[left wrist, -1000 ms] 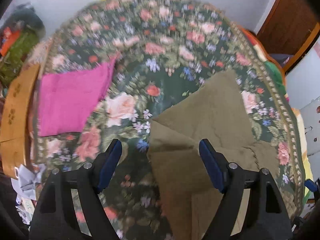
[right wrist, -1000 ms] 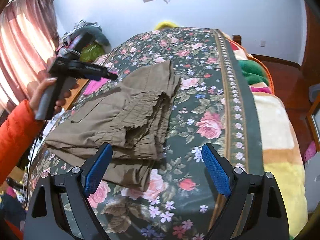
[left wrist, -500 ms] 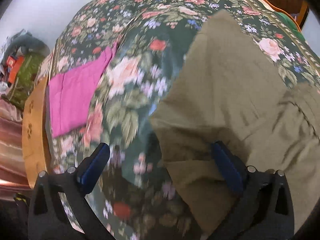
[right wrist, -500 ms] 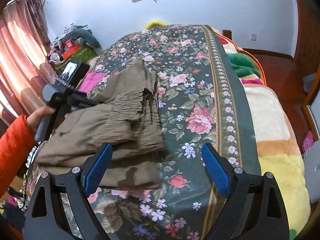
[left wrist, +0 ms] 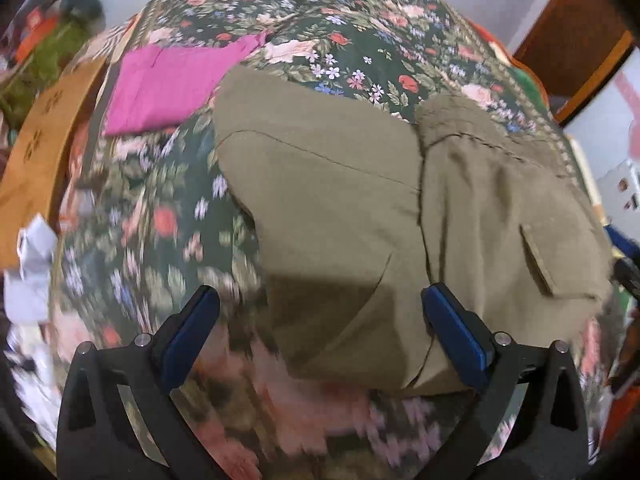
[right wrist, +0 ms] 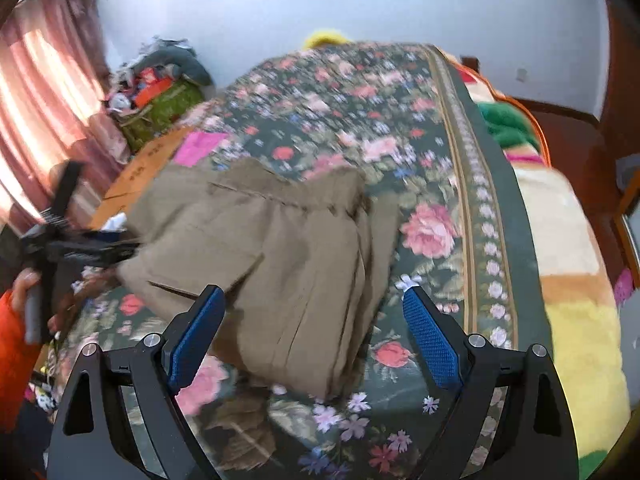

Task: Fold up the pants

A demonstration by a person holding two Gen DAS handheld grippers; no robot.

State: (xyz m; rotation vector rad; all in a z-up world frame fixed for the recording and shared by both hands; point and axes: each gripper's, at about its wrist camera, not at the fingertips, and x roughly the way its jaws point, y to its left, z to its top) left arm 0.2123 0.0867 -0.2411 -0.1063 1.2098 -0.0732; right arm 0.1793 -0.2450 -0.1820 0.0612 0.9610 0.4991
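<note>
One pair of olive pants (left wrist: 360, 208) lies on one flowered bed (left wrist: 360, 40). One pink cloth (left wrist: 168, 84) lies there too. Two tools show: the left tool (left wrist: 320, 320) and the right tool (right wrist: 316, 316).

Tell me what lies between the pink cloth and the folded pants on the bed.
In the left wrist view, only a narrow strip of the flowered bedspread lies between the pink cloth and the pants; nothing else sits there.

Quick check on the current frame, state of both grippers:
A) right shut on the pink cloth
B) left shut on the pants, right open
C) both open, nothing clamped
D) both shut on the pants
C: the left gripper and the right gripper both show their blue pads spread wide apart, and the olive pants lie folded on the floral bedspread with no fabric pinched between either pair of pads.
</note>
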